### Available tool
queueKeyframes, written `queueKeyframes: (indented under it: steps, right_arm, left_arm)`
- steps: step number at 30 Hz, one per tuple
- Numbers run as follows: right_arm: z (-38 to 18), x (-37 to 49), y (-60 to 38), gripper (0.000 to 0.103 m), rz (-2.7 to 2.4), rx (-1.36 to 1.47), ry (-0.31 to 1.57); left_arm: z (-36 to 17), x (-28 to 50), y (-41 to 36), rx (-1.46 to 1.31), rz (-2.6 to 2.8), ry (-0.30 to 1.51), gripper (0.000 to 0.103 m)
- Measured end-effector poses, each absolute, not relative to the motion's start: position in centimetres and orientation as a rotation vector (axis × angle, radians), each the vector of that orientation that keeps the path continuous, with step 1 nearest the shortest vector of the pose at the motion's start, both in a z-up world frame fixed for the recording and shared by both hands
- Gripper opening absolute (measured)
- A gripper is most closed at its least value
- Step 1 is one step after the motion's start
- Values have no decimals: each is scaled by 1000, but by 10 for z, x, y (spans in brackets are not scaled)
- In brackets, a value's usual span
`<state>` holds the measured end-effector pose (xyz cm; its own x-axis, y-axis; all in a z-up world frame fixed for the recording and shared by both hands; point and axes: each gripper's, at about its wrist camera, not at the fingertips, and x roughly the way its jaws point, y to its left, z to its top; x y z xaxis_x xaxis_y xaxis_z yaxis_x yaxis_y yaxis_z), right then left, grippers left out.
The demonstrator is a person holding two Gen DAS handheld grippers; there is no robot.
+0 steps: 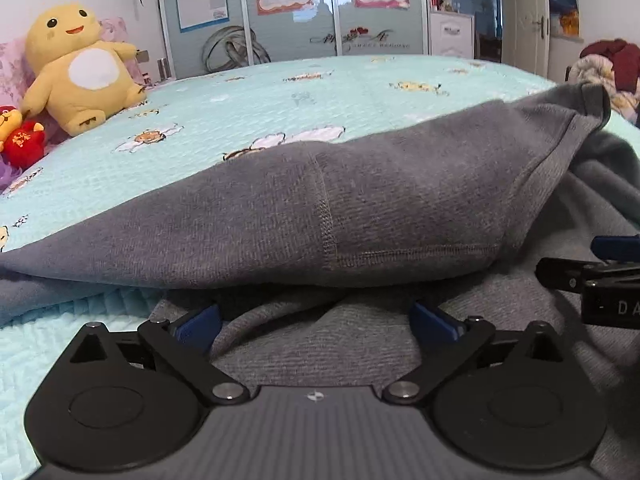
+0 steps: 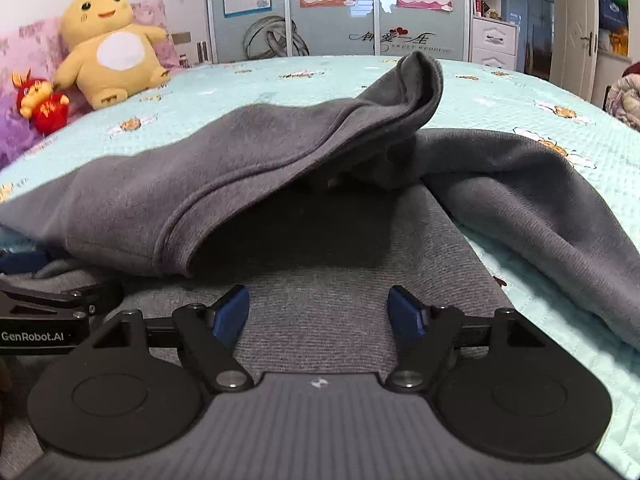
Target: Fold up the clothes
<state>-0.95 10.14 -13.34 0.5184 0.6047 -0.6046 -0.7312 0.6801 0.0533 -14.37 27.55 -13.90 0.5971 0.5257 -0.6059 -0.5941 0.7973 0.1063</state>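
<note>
Grey sweatshirt (image 1: 360, 200) heaped on the near part of the turquoise bedspread (image 1: 240, 92), its folded-over flap hiding what lies beneath, left gripper (image 1: 316, 320) fingers spread over grey fabric, tips partly under the flap, right gripper (image 2: 318, 312) fingers spread, holding nothing, yellow plush toy (image 2: 108, 48) at the far left edge.

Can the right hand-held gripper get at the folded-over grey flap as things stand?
Probably yes. The right hand-held gripper is open and empty above the flat grey garment, and the flap's raised hemmed edge lies just ahead with nothing between. The left hand-held gripper sits off to the side.
</note>
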Motion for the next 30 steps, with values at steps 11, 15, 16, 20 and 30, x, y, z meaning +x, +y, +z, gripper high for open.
queueKeyframes:
  steps: [11, 15, 16, 20, 30]
  right_arm:
    - [-124, -61, 65, 77, 819, -291, 668]
    - [-114, -67, 61, 77, 816, -272, 674]
    - [-111, -67, 61, 77, 817, -264, 675]
    - [-107, -55, 69, 77, 812, -233, 651]
    - [-130, -47, 64, 81, 813, -210, 651]
  left_arm:
    - [-141, -151, 288, -203, 587, 655, 103]
    - [-142, -151, 289, -208, 586, 654, 103]
    - [-142, -150, 289, -207, 586, 655, 103]
    - [-142, -150, 291, -208, 586, 654, 103]
    - [-143, -148, 292, -206, 587, 655, 103]
